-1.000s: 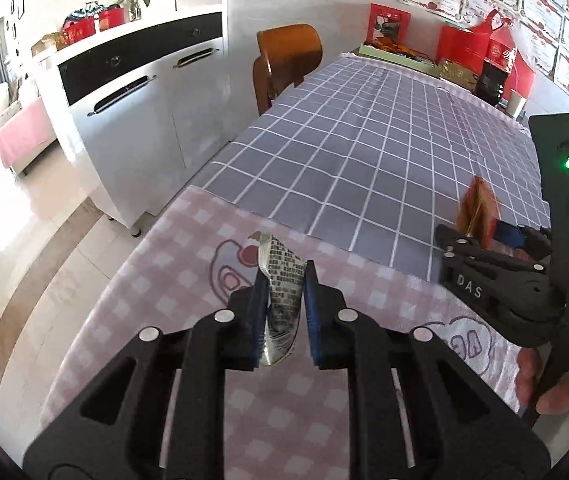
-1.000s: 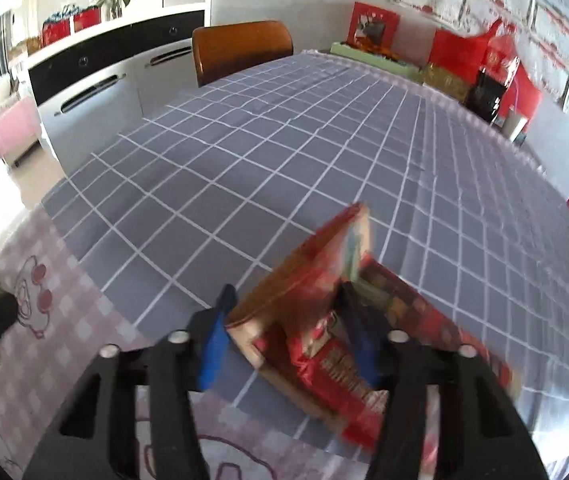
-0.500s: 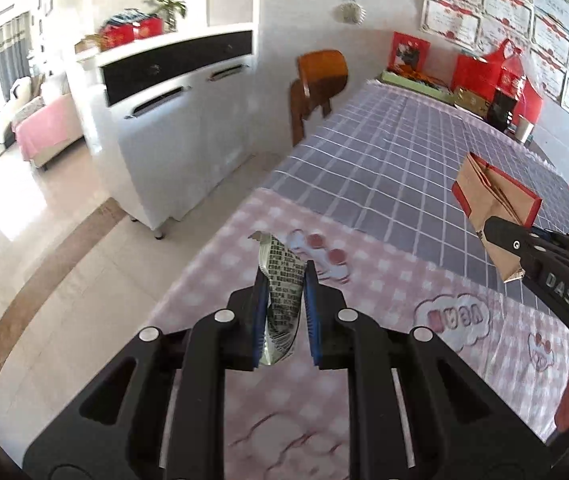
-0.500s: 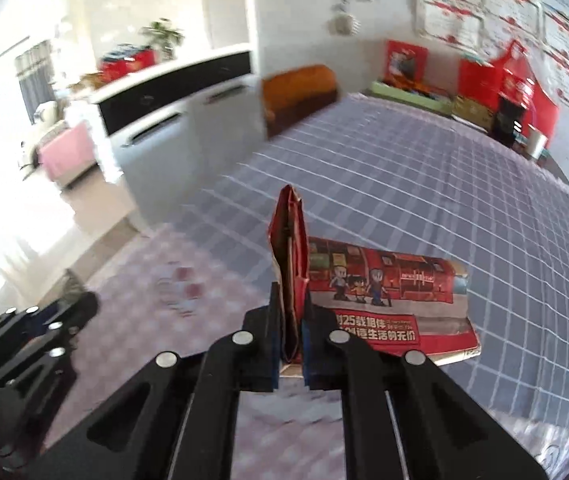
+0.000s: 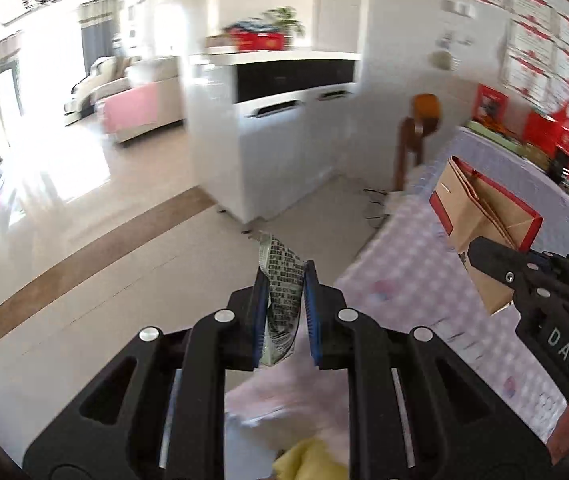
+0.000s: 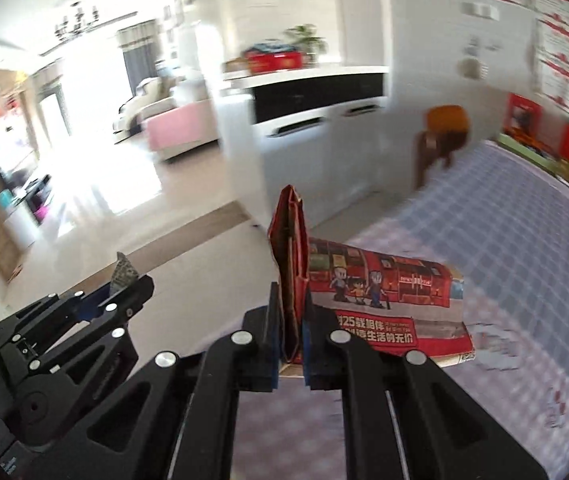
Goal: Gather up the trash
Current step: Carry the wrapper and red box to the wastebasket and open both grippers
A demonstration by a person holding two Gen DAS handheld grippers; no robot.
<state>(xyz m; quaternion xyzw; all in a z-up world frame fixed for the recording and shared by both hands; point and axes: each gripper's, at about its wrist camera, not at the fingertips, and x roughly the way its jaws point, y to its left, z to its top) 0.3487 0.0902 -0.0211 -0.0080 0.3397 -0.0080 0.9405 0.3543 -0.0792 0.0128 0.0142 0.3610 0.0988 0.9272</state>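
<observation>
**Both grippers carry trash**

The left gripper pinches a printed wrapper between nearly closed jaws. The right gripper is clamped tight on a red paper bag, both held above the table. Beyond stands a white cabinet.

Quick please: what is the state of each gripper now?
Left gripper: closed on a silver printed wrapper.
Right gripper: closed on a red paper bag.

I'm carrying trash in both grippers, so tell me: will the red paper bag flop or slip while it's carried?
The paper bag, pinched at one edge by the right gripper, juts sideways without drooping, so it is probably stiff and light. Its glossy print may slip; the folded edge likely helps the grip.
</observation>
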